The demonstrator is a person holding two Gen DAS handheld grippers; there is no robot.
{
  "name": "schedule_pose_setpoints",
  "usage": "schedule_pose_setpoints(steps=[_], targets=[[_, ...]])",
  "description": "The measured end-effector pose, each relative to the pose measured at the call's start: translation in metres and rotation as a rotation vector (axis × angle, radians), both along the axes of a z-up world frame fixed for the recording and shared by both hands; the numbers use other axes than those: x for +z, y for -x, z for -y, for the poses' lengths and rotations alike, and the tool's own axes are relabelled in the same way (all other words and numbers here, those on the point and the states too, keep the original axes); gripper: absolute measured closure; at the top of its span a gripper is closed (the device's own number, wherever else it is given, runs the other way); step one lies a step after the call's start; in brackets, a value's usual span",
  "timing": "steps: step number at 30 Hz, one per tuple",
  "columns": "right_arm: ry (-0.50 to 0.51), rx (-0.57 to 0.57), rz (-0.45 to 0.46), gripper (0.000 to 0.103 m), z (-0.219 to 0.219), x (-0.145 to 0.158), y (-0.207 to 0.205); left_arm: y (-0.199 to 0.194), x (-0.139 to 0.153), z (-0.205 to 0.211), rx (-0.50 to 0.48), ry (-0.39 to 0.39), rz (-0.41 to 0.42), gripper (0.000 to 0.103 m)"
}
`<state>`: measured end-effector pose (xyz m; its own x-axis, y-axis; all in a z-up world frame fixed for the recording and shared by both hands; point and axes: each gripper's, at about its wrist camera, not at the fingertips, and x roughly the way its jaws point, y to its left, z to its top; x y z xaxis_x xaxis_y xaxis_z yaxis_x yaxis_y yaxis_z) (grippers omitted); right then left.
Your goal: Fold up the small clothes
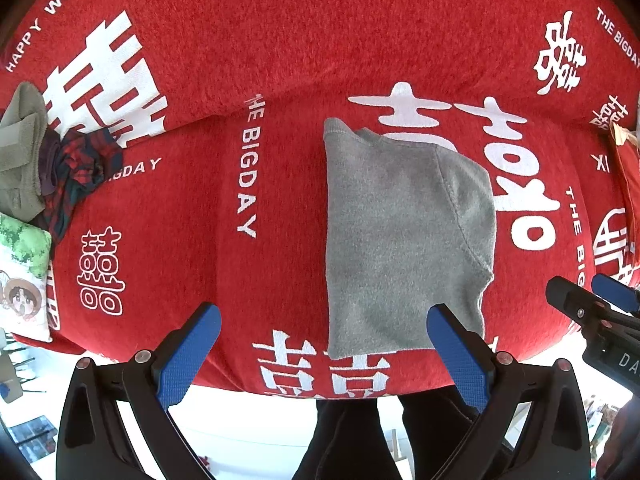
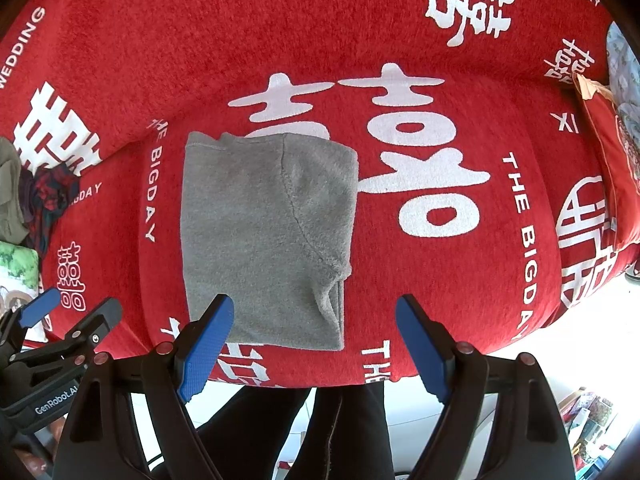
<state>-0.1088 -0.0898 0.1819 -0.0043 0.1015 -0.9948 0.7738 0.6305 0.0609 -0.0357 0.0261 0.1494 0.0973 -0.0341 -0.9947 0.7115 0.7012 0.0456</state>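
Observation:
A grey fleece garment [image 1: 404,240] lies folded into a tall rectangle on the red printed sofa cover [image 1: 260,40]; it also shows in the right wrist view [image 2: 264,232]. My left gripper [image 1: 324,344] is open and empty, held above the garment's near edge. My right gripper [image 2: 316,340] is open and empty, over the garment's near right corner. Each gripper shows in the other's view, the right one [image 1: 592,300] at the right edge and the left one [image 2: 72,312] at the lower left.
A pile of clothes, olive green [image 1: 20,148] and dark plaid [image 1: 76,168], lies at the far left, also in the right wrist view [image 2: 40,196]. A printed cushion [image 1: 24,280] sits below it. A red cushion [image 2: 616,160] stands at the right. The person's dark-trousered legs [image 2: 320,432] stand at the sofa's front edge.

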Motion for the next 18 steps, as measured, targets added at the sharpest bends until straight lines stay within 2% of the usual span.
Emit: schedule_pose_setpoints(steps=[18], targets=[[0.056,0.029,-0.008,0.018,-0.0054,0.0068,-0.0048,-0.0024,0.0022,-0.0052,-0.008,-0.001,0.006,0.0]])
